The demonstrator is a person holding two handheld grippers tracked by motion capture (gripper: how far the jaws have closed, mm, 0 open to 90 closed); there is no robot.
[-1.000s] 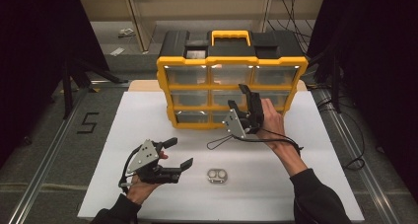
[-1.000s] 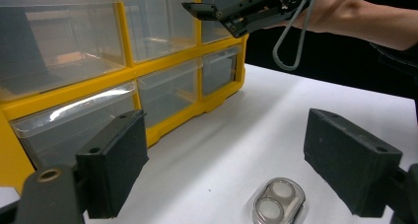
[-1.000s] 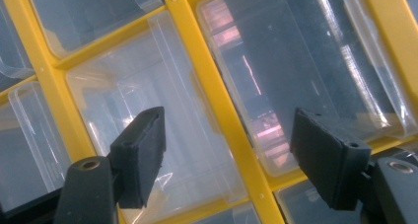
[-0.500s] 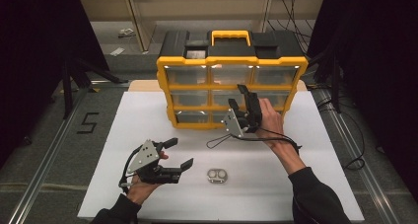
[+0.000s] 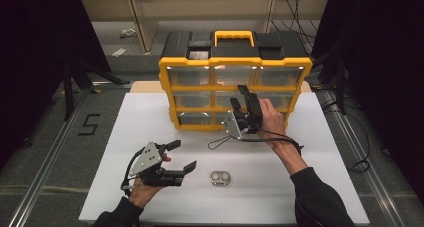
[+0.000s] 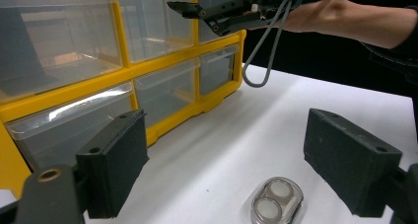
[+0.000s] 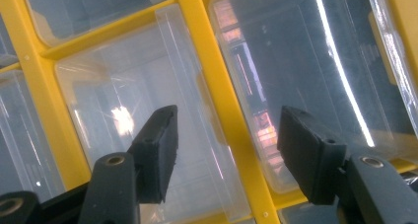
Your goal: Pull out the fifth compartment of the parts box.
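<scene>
Black "5" mark point(image 5: 89, 125) beside white table point(image 5: 150, 117); both grippers' jaws spread, right gripper's point(image 7: 224, 150) just closing.

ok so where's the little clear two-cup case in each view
High view: the clear two-cup case lies low and centre on the white table, just right of the left gripper.
Left gripper view: at the bottom edge, between the open jaws.
Right gripper view: not in it.
Shared landmark: the yellow drawer organizer, upper left in the left gripper view, close up in the right gripper view.
</scene>
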